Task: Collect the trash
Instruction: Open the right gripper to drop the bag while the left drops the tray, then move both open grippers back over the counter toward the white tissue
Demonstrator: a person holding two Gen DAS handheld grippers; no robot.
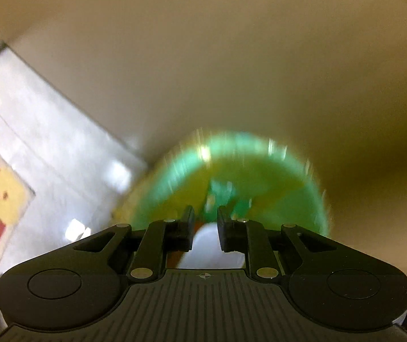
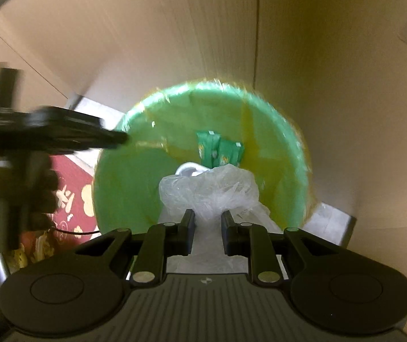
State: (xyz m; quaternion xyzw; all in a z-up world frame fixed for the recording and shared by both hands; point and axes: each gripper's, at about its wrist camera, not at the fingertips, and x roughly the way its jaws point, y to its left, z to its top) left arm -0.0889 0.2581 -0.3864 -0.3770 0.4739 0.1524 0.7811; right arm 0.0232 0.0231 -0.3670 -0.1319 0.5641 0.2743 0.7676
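Right fingers [image 2: 207,222] pinch a crumpled clear plastic bag [image 2: 209,191] above the green-lined bin [image 2: 123,176]; left fingers [image 1: 205,219] released.

Warm dim light, heavy motion blur, fisheye-bent edges, glints of glare

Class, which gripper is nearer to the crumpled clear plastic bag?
Right. The right gripper grips the clear plastic bag over the green bin; the left gripper hovers apart at the bin's rim.
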